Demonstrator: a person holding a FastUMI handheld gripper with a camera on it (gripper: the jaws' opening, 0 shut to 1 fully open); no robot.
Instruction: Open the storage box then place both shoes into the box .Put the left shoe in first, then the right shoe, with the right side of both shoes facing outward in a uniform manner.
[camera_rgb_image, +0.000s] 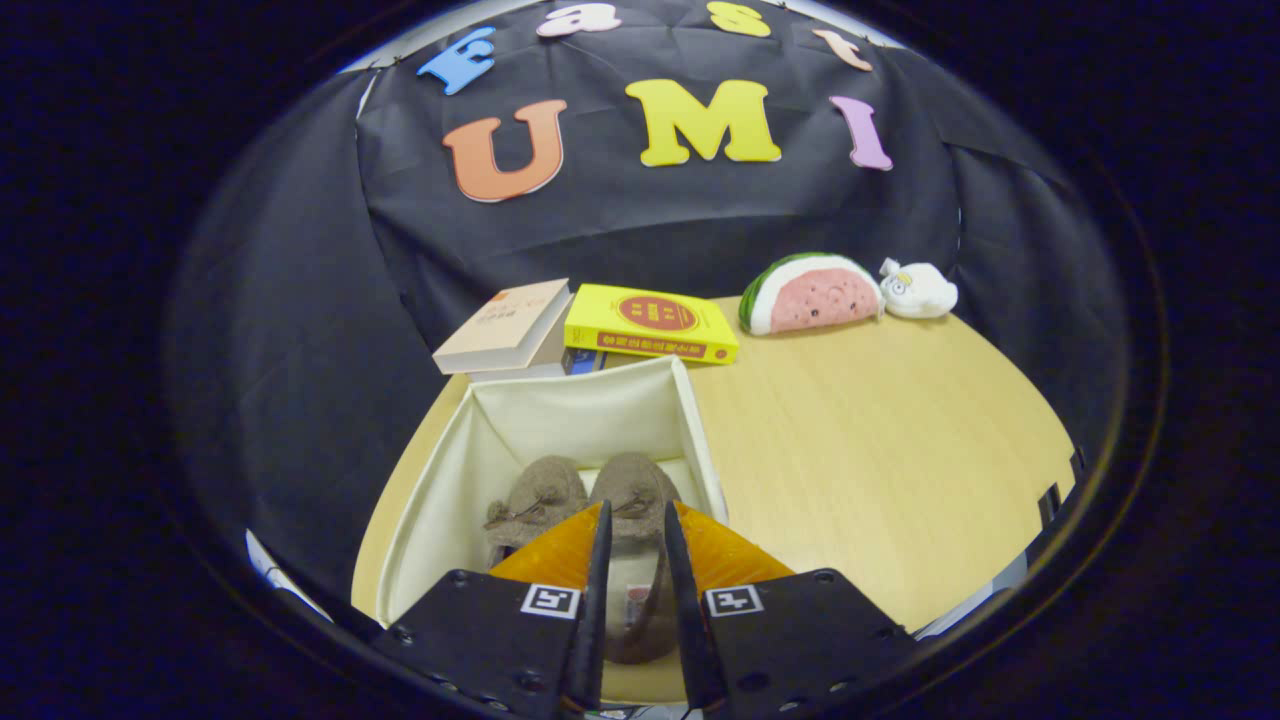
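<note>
You are holding the tongs (634, 520) above the near end of the open storage box (700, 430), pointing forward and down into it. The tong fingers are standing a narrow gap apart, and the heel part of the right shoe (640, 500) is showing in that gap; whether both fingers are pressing on the shoe cannot be told from this view, so treat the grip as unconfirmed. Both shoes are lying inside the box, side by side and touching or nearly so: the left shoe (540, 500) is sitting just ahead of the left-hand finger, and the right shoe is running straight ahead between the fingers. The long axis of each shoe is running away from you, toes toward the far wall of the box, in line with the tongs. Judging from this, the placement step is at or near completion, and the coming move is likely a release and a straight lift clear of the box walls. The box is resting on the bench (880, 450), a pale wood-grain surface that is lying bare to the right. Beyond the box, two books (600, 325) are lying flat, and a watermelon plush (812, 293) and a small white plush (920, 290) are sitting well apart from your working zone.
</note>
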